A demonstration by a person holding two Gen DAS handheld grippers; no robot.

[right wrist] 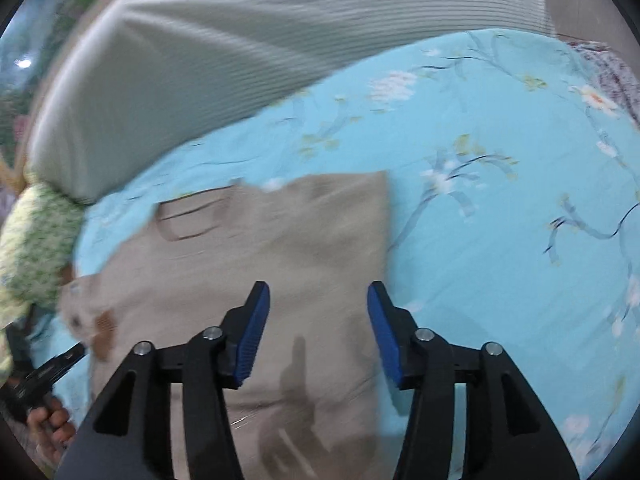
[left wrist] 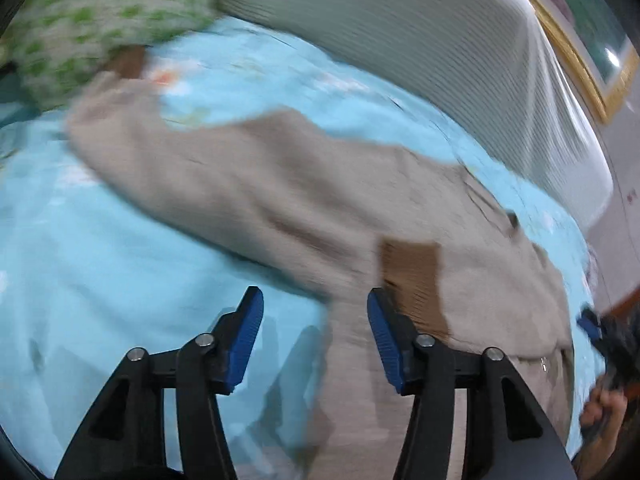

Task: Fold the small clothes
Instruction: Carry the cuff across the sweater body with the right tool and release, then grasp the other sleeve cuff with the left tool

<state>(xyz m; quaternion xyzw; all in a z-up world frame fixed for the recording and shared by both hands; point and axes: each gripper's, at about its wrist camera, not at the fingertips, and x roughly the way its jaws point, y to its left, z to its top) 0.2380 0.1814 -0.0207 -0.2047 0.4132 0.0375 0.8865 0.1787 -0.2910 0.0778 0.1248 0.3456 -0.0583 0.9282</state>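
A small beige pair of trousers [left wrist: 304, 200] lies spread on a light blue flowered bedsheet [left wrist: 100, 260]. It has a brown patch [left wrist: 412, 280] near its waist. My left gripper [left wrist: 316, 300] is open and empty, hovering over the garment's lower edge. In the right wrist view the same beige garment [right wrist: 304, 240] lies under my right gripper [right wrist: 318, 292], which is open and empty above its right part. A stitched pocket [right wrist: 192, 216] shows at its far left. Both views are blurred by motion.
A white ribbed pillow [right wrist: 224, 52] lies along the far side of the bed. A green-patterned cloth [left wrist: 100, 24] sits at the far left. A framed picture [left wrist: 592, 68] hangs on the wall. The other gripper shows at the right edge of the left wrist view [left wrist: 600, 332].
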